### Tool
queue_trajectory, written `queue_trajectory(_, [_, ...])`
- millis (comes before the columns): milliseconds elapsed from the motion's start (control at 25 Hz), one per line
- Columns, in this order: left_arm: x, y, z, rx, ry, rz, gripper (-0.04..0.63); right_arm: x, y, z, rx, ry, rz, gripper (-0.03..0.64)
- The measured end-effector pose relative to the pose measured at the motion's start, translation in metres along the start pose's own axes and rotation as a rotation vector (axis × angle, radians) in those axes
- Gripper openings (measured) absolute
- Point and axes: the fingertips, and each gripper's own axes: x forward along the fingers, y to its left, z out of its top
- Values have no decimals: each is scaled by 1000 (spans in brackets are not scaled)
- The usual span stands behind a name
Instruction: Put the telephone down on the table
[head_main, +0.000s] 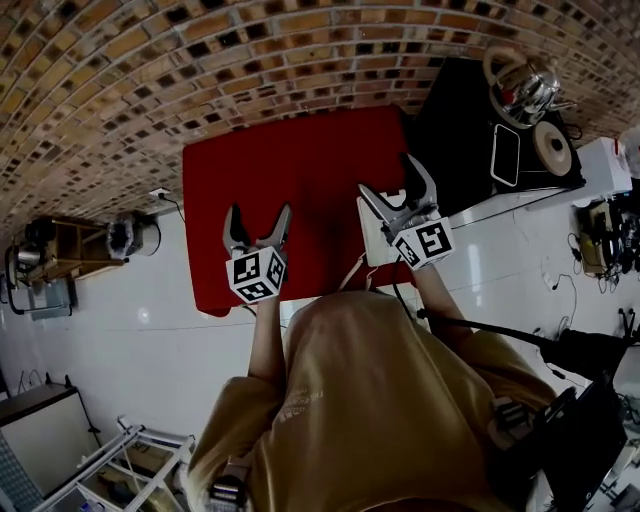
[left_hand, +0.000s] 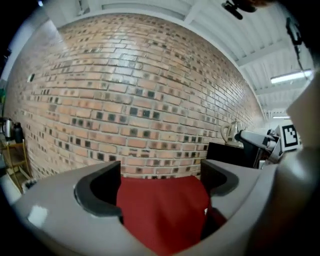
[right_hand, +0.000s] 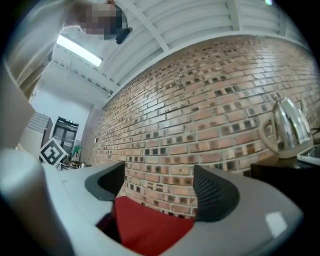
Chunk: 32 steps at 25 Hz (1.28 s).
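Note:
A red table (head_main: 300, 170) stands against the brick wall. At its right edge lies a white boxy thing (head_main: 376, 245) with a cord, probably the telephone, partly hidden behind my right gripper. My left gripper (head_main: 258, 216) is held up over the table's near left part, open, with nothing between its fingers. My right gripper (head_main: 390, 180) is raised over the table's right edge, jaws wide and empty. In the left gripper view only the red table (left_hand: 162, 210) and brick wall show between the jaws. The right gripper view likewise shows the table (right_hand: 150, 227) and wall.
A black cabinet (head_main: 470, 130) right of the table carries a metal kettle (head_main: 525, 85) and a round disc (head_main: 550, 145). A wooden shelf (head_main: 60, 250) stands at the left on the white floor. Cables and gear (head_main: 600, 240) crowd the right side. The person's body fills the near foreground.

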Motion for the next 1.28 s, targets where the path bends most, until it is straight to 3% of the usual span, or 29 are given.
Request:
queue_trajectory(240, [-26,0,36,89,-88,35,480,11,12,4,-23,57,-59,411])
queue_trajectory(440, [-31,-9,46,85,-136,-12,468,14,27,-8,-24,105,-39,410])
queue_trajectory(640, [-27,-15,46,86,-130,-19,468,12,33,-18,-32,141,-26,408])
queue_trajectory(840, [-24,-20,46,98,-126,-21,468,7,28,-12,-112,151,-53,408])
queue_trajectory(1040, [-19,-26,46,96,-126,-33,468,1,23,-16,-95,207,-73,407])
queue_trajectory(1280, [-12,-30,42,100,-118,-45,468,5,19,-18,-96,152,-57,407])
